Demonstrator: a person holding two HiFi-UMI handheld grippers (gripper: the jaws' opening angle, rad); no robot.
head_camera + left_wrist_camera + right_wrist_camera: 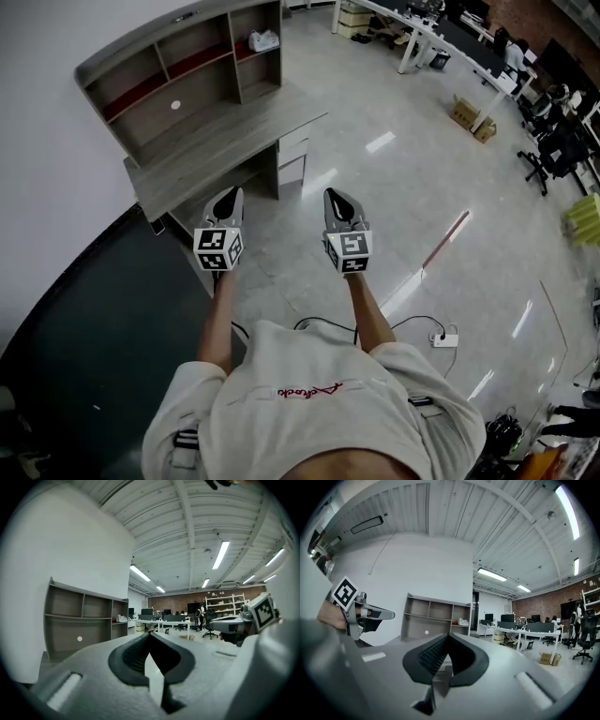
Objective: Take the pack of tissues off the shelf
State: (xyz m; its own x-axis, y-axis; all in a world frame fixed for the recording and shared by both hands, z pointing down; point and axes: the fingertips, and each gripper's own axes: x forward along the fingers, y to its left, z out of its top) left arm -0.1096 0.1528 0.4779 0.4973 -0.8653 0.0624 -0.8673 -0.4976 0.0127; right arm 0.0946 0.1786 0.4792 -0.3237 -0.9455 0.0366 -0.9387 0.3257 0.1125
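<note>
Left tongs (228, 199) and right tongs (337, 197) are held side by side and level, tips pointing toward 12 o'clock in the head view. They stand apart from each other, and neither touches anything.

Jaw state:
- Left tongs (150, 637): the 2 jaws meet at the tips. Nothing is clamped between them.
- Right tongs (447, 636): the 2 jaws meet at the tips. Nothing is clamped between them.

Location of the pack of tissues (263, 40):
- It lies in the shelf unit (178, 75), which stands on a grey desk (225, 131) against the white wall.
- It rests on the middle board of the right-hand column, in the upper compartment.
- Head view: the pack is well apart from both tongs, at about 12 to 1 o'clock from the left tips and at about 11 o'clock from the right tips. The desk top lies between the tongs and the pack.
- Left gripper view: the pack of tissues (122, 618) shows small, at about 10 o'clock from the jaw tips.
- Right gripper view: the pack of tissues (462, 621) shows between 1 and 2 o'clock from the jaw tips.

Each gripper view also shows the other tongs at its edge, at 3 o'clock in the left view and at 9 o'clock in the right view.
</note>
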